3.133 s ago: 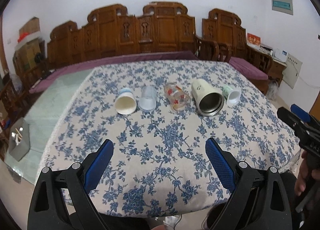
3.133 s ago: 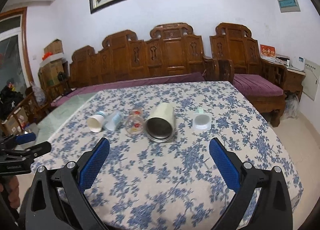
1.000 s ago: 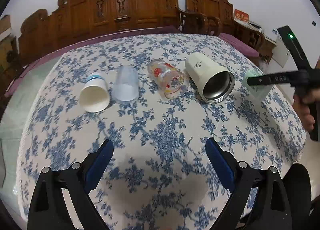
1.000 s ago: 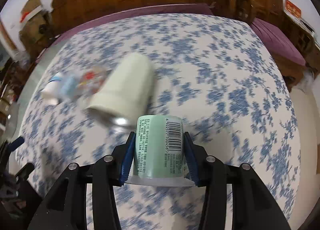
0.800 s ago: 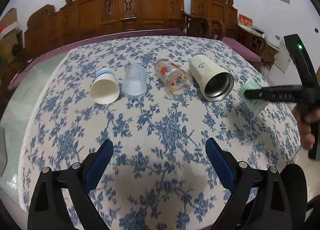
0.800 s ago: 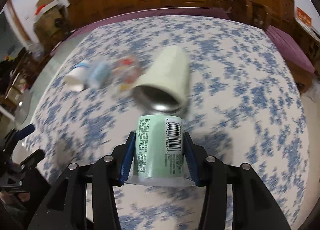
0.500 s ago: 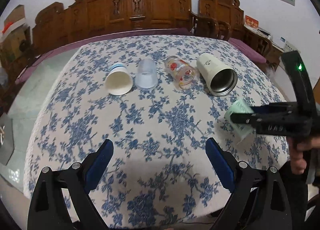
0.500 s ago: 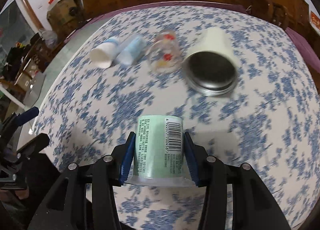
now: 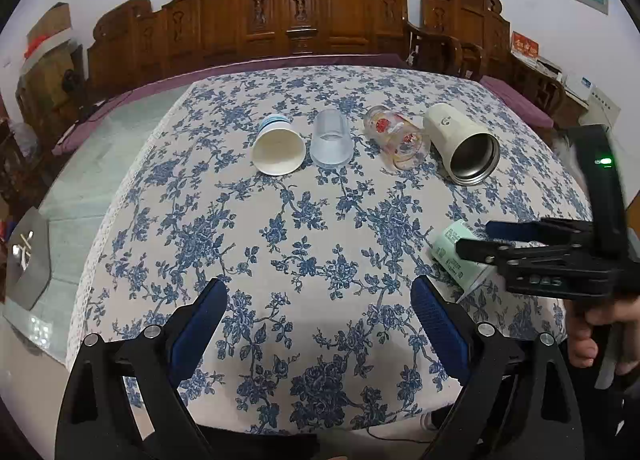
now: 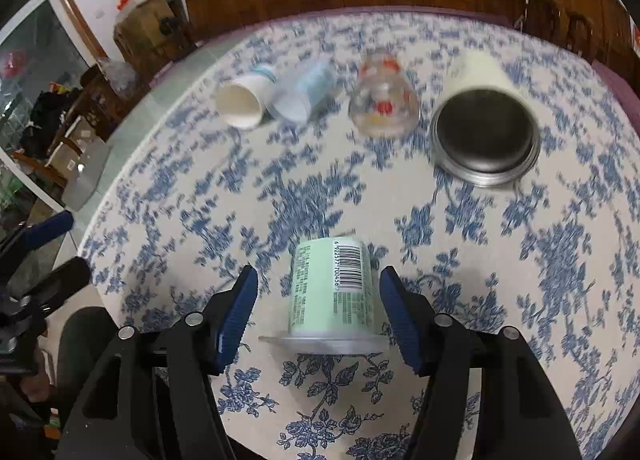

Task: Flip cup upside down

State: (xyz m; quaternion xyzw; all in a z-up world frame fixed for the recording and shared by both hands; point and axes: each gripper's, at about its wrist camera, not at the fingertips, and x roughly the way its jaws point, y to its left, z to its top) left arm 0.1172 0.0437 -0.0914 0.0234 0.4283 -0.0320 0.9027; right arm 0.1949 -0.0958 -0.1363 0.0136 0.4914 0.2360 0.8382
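Note:
A pale green plastic cup with a barcode (image 10: 334, 292) stands upside down, rim on the tablecloth, between the fingers of my right gripper (image 10: 320, 280). The jaws are open, with gaps on both sides of the cup. In the left wrist view the same cup (image 9: 456, 256) shows at the right, tilted in the picture, with the right gripper (image 9: 476, 238) around it. My left gripper (image 9: 316, 312) is open and empty above the near table edge.
On the blue floral tablecloth (image 9: 280, 220) four cups lie on their sides in a row: a white paper cup (image 9: 278, 148), a clear plastic cup (image 9: 331, 142), a printed glass (image 9: 396, 142) and a cream steel-lined mug (image 9: 464, 144). Carved wooden chairs (image 9: 320, 20) stand behind.
My right gripper carried the green cup toward the near side of the table, set it rim down and opened its jaws. The left gripper stayed open and pulled back a little.

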